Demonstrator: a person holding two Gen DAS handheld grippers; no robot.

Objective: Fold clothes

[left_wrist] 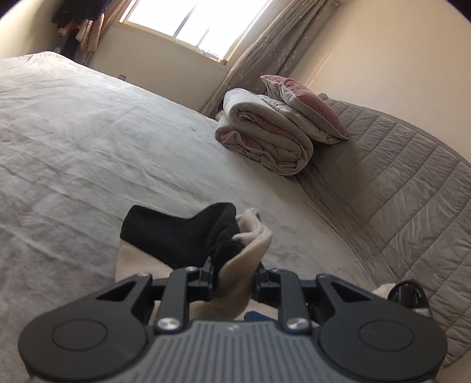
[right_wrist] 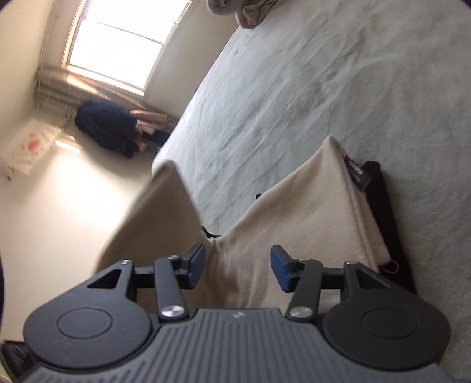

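Observation:
A beige fleece garment (left_wrist: 253, 244) with a black inner part (left_wrist: 176, 232) lies bunched on the grey bed sheet (left_wrist: 88, 147). My left gripper (left_wrist: 235, 272) is shut on a thick fold of it, beige and black cloth pinched between the fingers. In the right wrist view the same beige garment (right_wrist: 309, 212) hangs in front of and beneath my right gripper (right_wrist: 238, 263). That gripper is open, its blue pads (right_wrist: 197, 262) wide apart and not pressing the cloth. A black label (right_wrist: 357, 173) sits near the garment's edge, with black fabric (right_wrist: 391, 224) under it.
A folded quilt (left_wrist: 265, 141) with a pink pillow (left_wrist: 306, 106) on top sits at the far side of the bed, beside a quilted grey cover (left_wrist: 397, 191). Clothes hang by the window (left_wrist: 79, 26). Dark clothes (right_wrist: 109, 126) show in the room's corner.

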